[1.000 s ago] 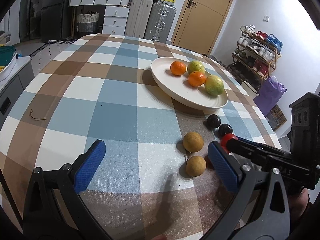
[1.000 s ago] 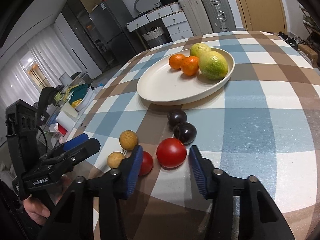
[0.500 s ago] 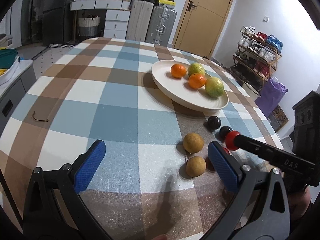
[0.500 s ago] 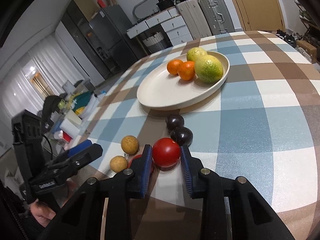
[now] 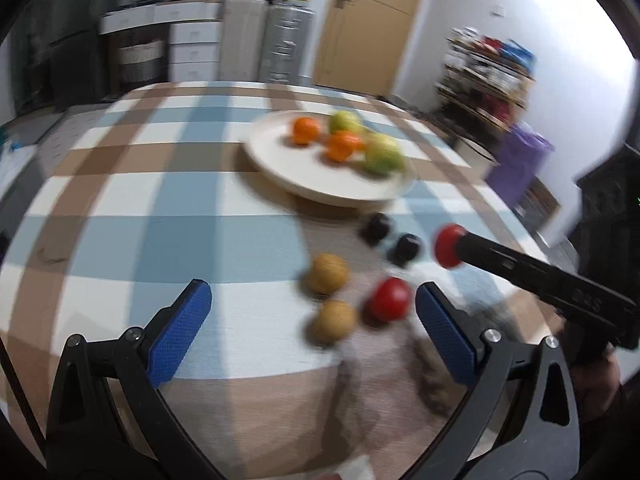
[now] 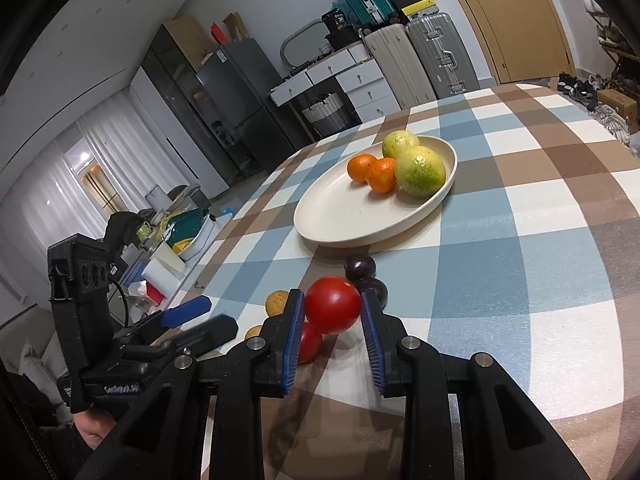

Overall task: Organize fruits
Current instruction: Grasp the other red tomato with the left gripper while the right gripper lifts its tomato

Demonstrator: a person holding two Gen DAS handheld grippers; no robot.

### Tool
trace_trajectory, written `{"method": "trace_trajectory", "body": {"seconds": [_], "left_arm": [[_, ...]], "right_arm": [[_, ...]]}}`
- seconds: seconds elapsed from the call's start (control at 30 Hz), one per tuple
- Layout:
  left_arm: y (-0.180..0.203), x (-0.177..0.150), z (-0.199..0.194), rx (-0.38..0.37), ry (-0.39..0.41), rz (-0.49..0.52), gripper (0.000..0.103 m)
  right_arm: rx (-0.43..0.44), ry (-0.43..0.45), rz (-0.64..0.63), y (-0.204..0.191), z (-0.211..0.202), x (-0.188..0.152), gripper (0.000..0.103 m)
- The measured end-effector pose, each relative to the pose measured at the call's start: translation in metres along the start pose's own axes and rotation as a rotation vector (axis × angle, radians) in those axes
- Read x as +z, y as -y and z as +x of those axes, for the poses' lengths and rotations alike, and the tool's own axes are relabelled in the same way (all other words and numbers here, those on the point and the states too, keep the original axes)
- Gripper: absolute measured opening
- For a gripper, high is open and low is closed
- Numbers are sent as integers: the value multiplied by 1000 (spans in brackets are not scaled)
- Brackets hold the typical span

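Observation:
My right gripper (image 6: 333,322) is shut on a red tomato (image 6: 333,310), which seems to sit just clear of the checked cloth. A second red tomato (image 6: 311,343) lies below it on the table. Two dark plums (image 6: 360,267) and two brown round fruits (image 6: 276,302) lie close by. The cream plate (image 6: 352,220) beyond holds two oranges (image 6: 362,167) and two green citrus fruits (image 6: 420,171). In the blurred left wrist view my left gripper (image 5: 314,332) is open and holds nothing. The brown fruits (image 5: 327,278) and the loose tomato (image 5: 390,299) lie near its right finger.
The round table's edge (image 6: 624,264) curves away on the right. A sideboard with dishes (image 6: 180,236) stands off its left side. Suitcases (image 6: 424,56) and drawers stand by the far wall. A shoe rack (image 5: 488,76) and a purple bag (image 5: 520,164) sit on the right.
The right jaws have closed on the red tomato and carried it slightly forward and up. My left gripper has shifted, blurring its view, and the second tomato now shows beside its right finger.

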State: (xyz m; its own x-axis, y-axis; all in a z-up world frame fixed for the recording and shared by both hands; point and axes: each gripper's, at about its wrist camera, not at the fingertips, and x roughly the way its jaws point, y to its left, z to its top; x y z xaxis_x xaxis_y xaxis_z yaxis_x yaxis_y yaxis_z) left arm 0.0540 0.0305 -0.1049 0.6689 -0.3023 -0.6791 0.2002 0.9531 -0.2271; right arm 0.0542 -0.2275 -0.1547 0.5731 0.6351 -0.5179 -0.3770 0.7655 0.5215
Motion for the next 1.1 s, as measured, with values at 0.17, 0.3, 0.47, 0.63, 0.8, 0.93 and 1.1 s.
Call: {"method": "trace_trajectory", "body": {"seconds": [0.17,0.3,0.47,0.63,0.8,0.93,1.1], "left_arm": [[35,1,5,-7,-5,141,101],[57,4,13,-2,-25,223,98],[71,7,27,-20,-63,261,85],[72,9,45,-43,-127,252,65],[63,10,60,-66,-186,202,45],[51,11,66,-102,-208,145,24],[48,11,66,-127,-211,132,24]], "right_arm": [[-1,20,5,5,-9,0,29],[0,34,13,10,-17,-1,29],[-8,54,24,16,-26,0,29],[-13,71,36,23,-36,-1,29],[-6,73,47,28,-38,-1,29],[-2,69,46,29,-36,-2,29],[-6,64,50,30,-34,-2,29]]}}
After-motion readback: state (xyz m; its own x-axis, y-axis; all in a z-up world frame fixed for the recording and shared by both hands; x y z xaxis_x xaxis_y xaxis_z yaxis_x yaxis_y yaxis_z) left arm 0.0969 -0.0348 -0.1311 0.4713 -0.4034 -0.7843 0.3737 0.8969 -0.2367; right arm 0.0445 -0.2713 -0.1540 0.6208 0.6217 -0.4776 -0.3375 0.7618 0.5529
